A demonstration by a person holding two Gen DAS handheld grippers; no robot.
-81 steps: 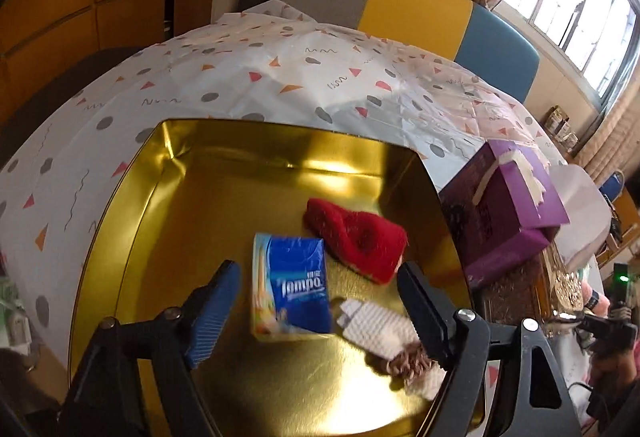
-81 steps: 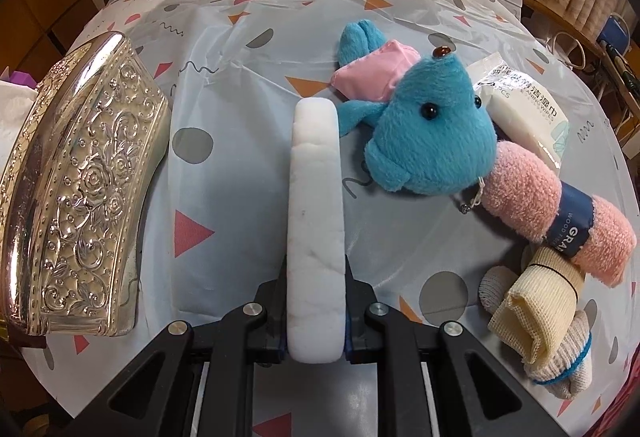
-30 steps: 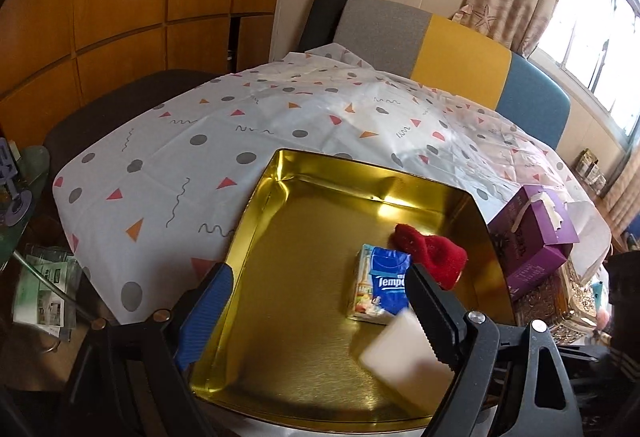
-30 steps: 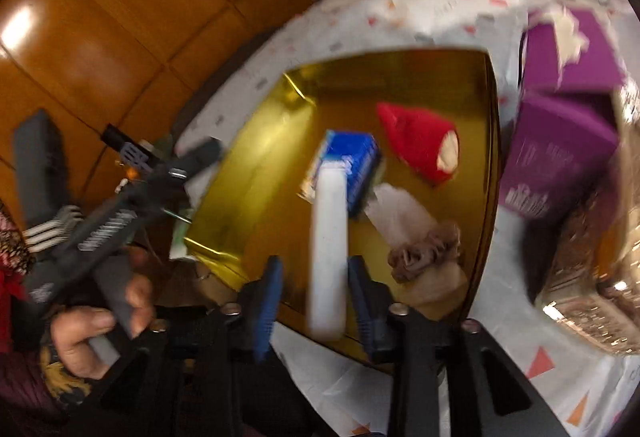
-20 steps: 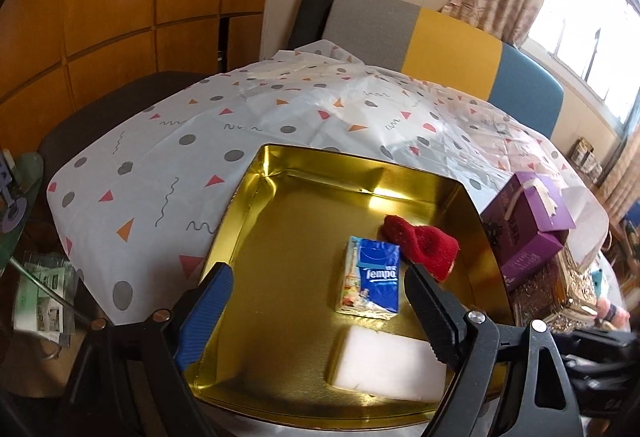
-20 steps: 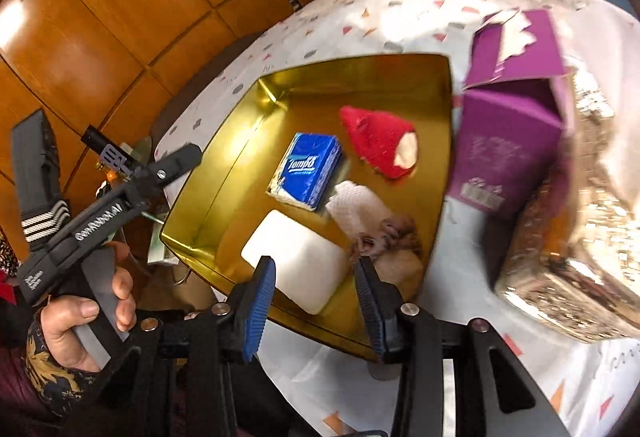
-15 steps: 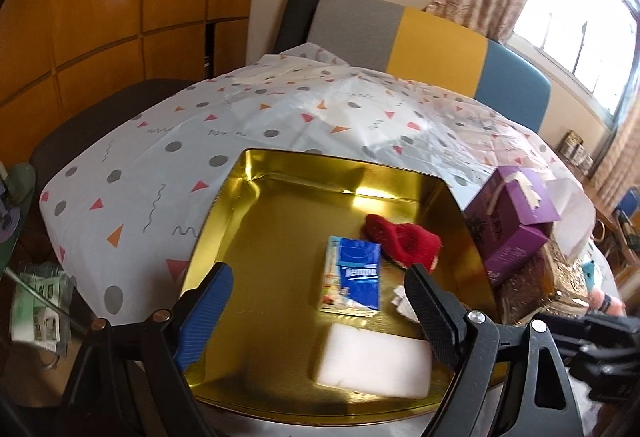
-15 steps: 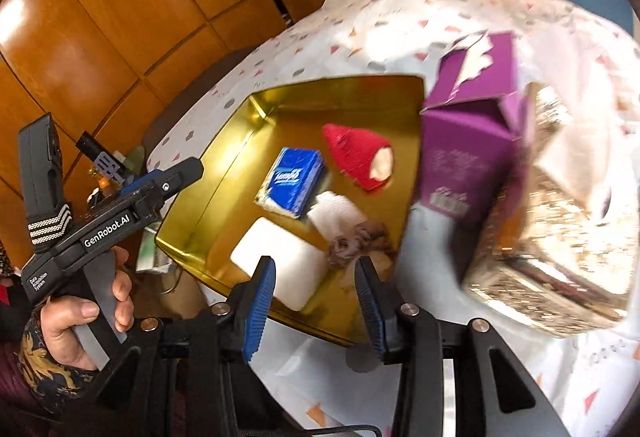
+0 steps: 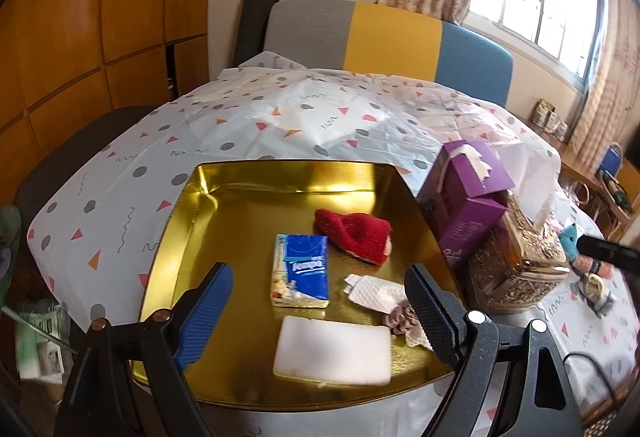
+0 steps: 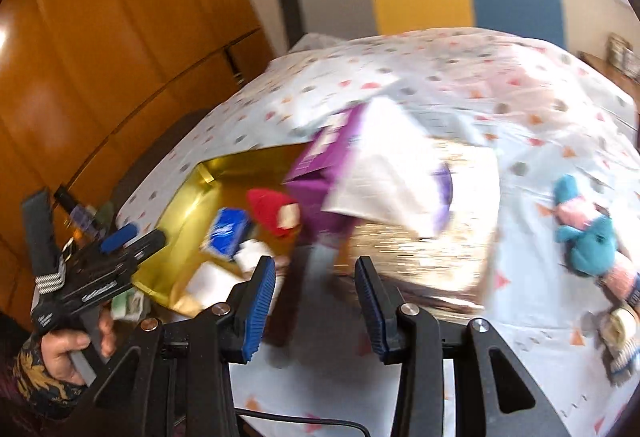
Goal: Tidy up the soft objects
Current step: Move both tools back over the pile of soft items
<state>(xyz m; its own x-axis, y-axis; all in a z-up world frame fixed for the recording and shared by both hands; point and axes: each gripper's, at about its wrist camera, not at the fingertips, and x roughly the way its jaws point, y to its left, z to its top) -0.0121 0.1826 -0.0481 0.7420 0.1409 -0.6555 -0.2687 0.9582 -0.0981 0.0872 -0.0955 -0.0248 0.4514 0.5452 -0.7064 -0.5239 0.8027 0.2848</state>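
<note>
While both our grippers, left (image 9: 316, 301) and right (image 10: 316, 303), gaped empty, the white sponge (image 9: 333, 349) lay low-centre between the left fingers, inside the gold tray (image 9: 224, 221).

A shiny gold metal tray (image 9: 188, 221) holds a white foam block (image 9: 334, 351), a blue tissue packet (image 9: 302, 269) and a red knitted sock (image 9: 354, 235) on a white tablecloth (image 9: 280, 117) dotted with grey circles and orange triangles.
</note>
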